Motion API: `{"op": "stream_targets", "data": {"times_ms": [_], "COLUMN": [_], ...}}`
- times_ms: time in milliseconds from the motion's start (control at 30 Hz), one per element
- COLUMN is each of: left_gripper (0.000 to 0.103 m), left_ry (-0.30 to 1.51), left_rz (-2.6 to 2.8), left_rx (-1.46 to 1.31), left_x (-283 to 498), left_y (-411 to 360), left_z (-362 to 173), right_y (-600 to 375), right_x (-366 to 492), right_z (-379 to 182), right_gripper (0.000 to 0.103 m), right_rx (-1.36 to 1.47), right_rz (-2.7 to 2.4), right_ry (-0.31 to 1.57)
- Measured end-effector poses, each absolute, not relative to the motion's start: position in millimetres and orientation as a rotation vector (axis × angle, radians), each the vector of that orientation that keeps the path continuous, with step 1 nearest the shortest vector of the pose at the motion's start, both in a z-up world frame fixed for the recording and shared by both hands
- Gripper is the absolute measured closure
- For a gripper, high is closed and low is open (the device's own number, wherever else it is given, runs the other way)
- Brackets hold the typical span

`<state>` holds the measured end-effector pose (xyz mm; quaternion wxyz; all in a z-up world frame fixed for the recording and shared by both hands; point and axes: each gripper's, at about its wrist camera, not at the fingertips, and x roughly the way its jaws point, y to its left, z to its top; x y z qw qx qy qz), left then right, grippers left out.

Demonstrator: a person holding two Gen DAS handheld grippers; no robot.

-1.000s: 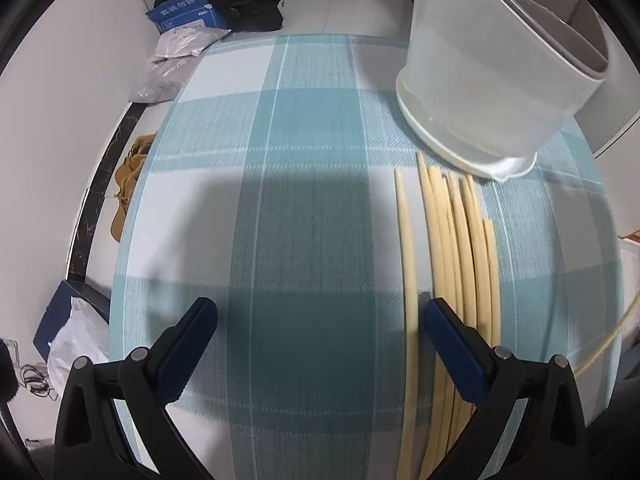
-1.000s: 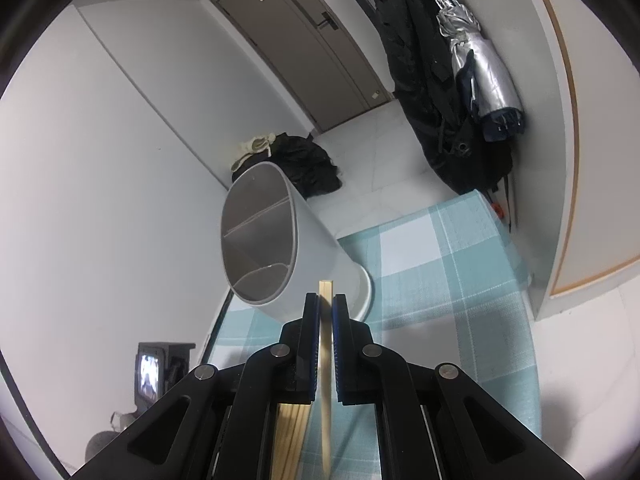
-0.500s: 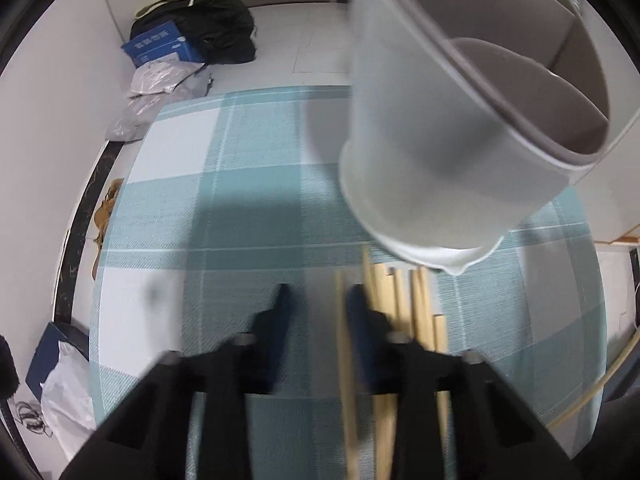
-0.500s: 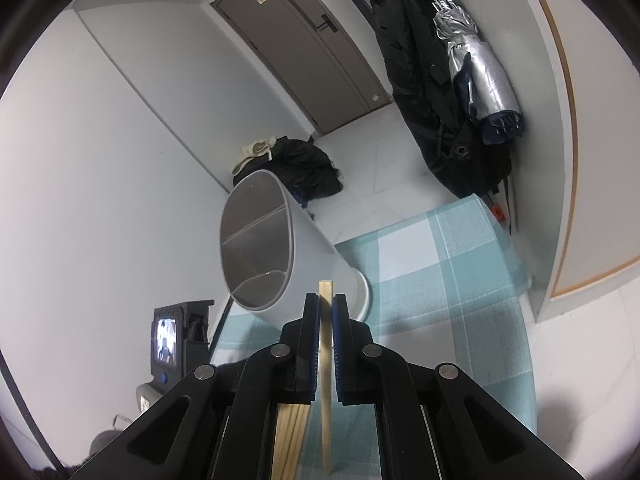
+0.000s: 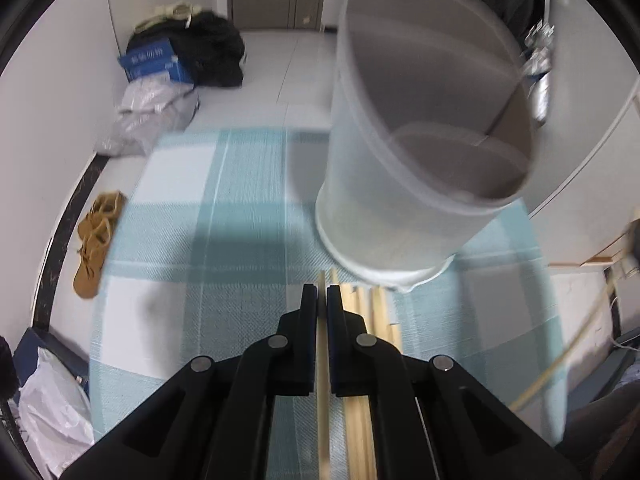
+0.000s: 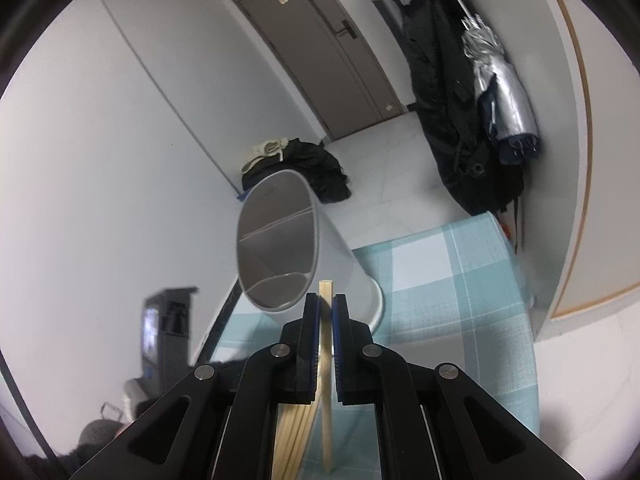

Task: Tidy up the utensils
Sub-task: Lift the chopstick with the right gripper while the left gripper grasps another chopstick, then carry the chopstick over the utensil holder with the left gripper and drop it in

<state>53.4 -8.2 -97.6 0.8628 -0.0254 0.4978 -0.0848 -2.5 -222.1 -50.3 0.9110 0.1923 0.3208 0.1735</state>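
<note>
In the left wrist view my left gripper (image 5: 322, 300) is closing its jaws the last bit, with the pads pressed on one pale wooden chopstick (image 5: 323, 392) that runs back between the fingers. Several more chopsticks (image 5: 362, 424) lie side by side on the checked teal tablecloth (image 5: 224, 240), just right of it. The white divided utensil holder (image 5: 400, 216) stands close ahead and to the right, its mouth facing the camera. In the right wrist view my right gripper (image 6: 326, 300) is shut on another chopstick (image 6: 325, 288), held above the table. The holder (image 6: 332, 256) is beyond it, and the chopstick pile (image 6: 292, 432) lies below.
The floor left of the table holds brown shoes (image 5: 94, 240), plastic bags (image 5: 156, 116), a blue box (image 5: 154, 62) and a black bag (image 5: 212, 56). In the right wrist view, dark coats (image 6: 452, 132) and a silver umbrella (image 6: 500, 92) hang by a door (image 6: 332, 48).
My left gripper went from wide open to shut on a chopstick, rising and tipping up so the holder's mouth came into view. The right gripper kept its chopstick and barely moved.
</note>
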Motion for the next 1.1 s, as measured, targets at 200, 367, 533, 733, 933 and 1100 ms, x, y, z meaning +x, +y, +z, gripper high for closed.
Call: {"op": "stream_targets", "data": {"times_ms": [200, 367, 533, 733, 933, 1100], "left_gripper": [0.102, 0.102, 0.102, 0.102, 0.102, 0.103], "left_ry": [0.853, 0.794, 0.770, 0.782, 0.754, 0.745], "left_rz": [-0.248, -0.257, -0.253, -0.224, -0.230, -0.249], "left_rx": [-0.094, -0.100, -0.091, -0.111, -0.141, -0.129], "left_x": [19, 7, 6, -1, -8, -15], "left_y": [-10, -7, -1, 9, 20, 20], "left_z": [-50, -35, -29, -25, -19, -13], "right_y": [-209, -196, -184, -173, -172, -171], "right_x": [-18, -29, -38, -45, -48, -52], "right_z": [-42, -37, -32, -30, -31, -28], "right_gripper": [0.098, 0.098, 0.098, 0.098, 0.098, 0.098], "right_rx": [0.337, 0.283, 0.245, 0.221, 0.224, 0.226], "right_rz": [0.374, 0.376, 0.383, 0.382, 0.366, 0.358], "right_ry": [0.615, 0.580, 0.554, 0.540, 0.543, 0.536]}}
